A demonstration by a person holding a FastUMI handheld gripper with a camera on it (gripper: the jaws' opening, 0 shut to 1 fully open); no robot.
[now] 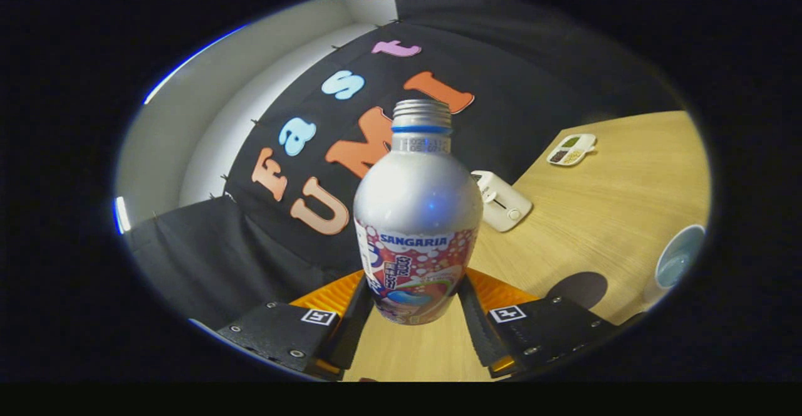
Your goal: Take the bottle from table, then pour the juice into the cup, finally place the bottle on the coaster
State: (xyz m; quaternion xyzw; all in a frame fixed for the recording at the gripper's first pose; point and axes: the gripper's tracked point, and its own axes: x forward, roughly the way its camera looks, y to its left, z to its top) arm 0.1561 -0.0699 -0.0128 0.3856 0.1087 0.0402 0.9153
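Note:
A silver aluminium bottle with a colourful label and an open threaded neck stands between my two fingers. My gripper is shut on the bottle's lower body, and the black pads press its sides. The bottle hangs lifted above the wooden table, and the whole scene is tilted. A pale blue cup sits on the table to the right of the fingers, seen from above. A dark round coaster lies on the table between the cup and the right finger.
A white toaster stands on the table beyond the bottle, near the black cloth wall. Farther back lies a small white divided dish with bits of food. An orange part shows just behind the fingers.

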